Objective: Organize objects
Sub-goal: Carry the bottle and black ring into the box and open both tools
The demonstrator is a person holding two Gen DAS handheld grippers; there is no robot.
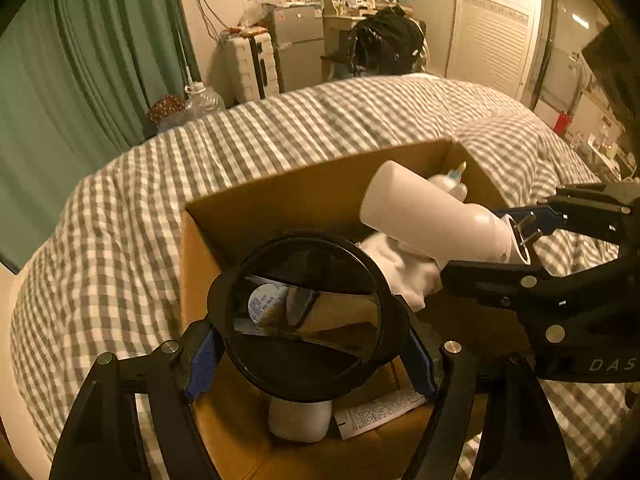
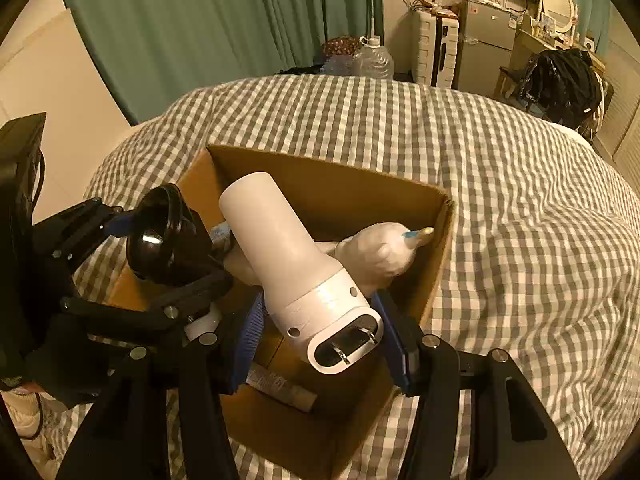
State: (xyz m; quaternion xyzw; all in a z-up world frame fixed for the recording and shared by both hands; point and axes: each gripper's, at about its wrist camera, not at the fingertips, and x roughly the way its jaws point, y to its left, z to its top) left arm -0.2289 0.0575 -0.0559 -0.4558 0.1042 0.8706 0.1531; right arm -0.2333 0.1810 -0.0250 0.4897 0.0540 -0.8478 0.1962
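An open cardboard box (image 1: 280, 196) (image 2: 332, 184) sits on the checked bed. My left gripper (image 1: 308, 356) is shut on a round black-rimmed mirror (image 1: 308, 316) and holds it over the box; it also shows in the right wrist view (image 2: 160, 240). My right gripper (image 2: 324, 328) is shut on the plug end of a white cylindrical device (image 2: 292, 264) with two metal prongs, held over the box; it also shows in the left wrist view (image 1: 432, 216). Inside the box lie white socks (image 1: 400, 268), a tube (image 1: 380, 412), a white roll (image 1: 300, 420) and a stuffed white item (image 2: 376, 256).
The grey-and-white checked duvet (image 2: 500, 200) covers the bed around the box. Green curtains (image 1: 80, 60) hang at the left. Beyond the bed stand a suitcase (image 1: 252, 68), a water jug (image 1: 204, 98), a small fridge (image 1: 300, 44) and a chair with dark clothes (image 1: 384, 44).
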